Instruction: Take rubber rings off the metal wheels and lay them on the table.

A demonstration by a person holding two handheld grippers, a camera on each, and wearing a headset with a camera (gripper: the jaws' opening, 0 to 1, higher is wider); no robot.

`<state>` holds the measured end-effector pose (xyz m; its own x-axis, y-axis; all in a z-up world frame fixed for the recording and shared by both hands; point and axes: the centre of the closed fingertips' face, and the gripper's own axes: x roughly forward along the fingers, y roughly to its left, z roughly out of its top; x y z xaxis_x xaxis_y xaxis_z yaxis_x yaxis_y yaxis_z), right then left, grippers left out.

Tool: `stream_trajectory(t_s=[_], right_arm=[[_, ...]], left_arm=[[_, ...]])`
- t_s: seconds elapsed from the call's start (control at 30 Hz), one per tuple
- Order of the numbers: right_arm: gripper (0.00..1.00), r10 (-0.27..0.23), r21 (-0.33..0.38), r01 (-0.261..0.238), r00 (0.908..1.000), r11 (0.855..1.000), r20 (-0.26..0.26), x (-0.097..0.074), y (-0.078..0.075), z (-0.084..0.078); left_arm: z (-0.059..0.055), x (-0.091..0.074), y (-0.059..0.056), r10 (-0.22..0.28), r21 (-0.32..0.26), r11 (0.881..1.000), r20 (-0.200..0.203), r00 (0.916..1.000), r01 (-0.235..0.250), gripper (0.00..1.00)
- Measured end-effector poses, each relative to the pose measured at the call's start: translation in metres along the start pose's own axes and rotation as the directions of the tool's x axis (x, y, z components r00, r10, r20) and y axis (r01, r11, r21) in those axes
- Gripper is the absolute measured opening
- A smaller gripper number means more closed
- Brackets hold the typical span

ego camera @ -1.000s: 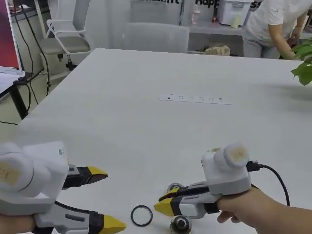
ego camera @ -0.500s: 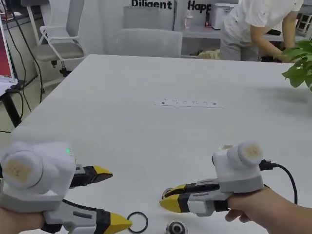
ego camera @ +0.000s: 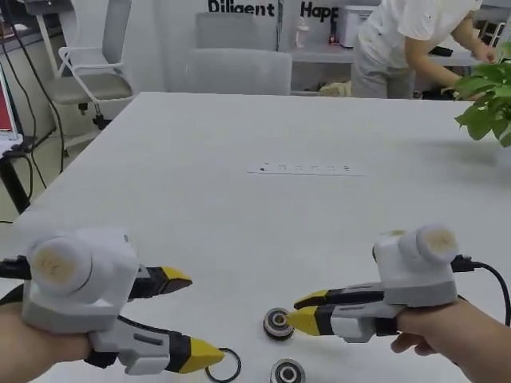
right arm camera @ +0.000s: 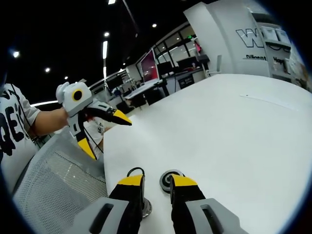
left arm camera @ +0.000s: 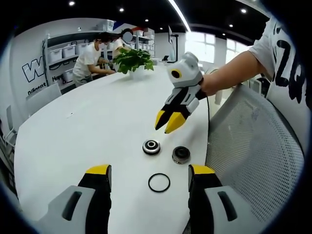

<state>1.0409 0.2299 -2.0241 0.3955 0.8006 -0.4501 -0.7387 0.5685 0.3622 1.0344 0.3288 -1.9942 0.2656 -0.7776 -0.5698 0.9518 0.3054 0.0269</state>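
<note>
Now L tongs [left arm camera: 149,170] spread wide, empty; R tongs [right arm camera: 157,180] barely apart.

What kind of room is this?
Probably an office or lab workroom: a big white table, a grey office chair behind it, and metal shelves of white storage bins along the wall.
</note>
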Motion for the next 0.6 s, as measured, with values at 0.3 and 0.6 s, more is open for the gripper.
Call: stream_trajectory(t_s=[0.3,0.6], right_arm=[[0.21,-0.047,-0.002,0.047,0.9989,0.999,0.010,-0.011,-0.018,-0.002],[0.24,-0.070,-0.016,0.070,0.9975,0.997,0.002,-0.014,-0.026,-0.006]], left_arm=[[0.006,0.011,0.002,-0.020,0.019,1.000,-0.012,0.9997,0.020,0.61],[0.015,0.023,0.004,-0.041,0.010,0.999,-0.001,0.9992,0.041,0.61]])
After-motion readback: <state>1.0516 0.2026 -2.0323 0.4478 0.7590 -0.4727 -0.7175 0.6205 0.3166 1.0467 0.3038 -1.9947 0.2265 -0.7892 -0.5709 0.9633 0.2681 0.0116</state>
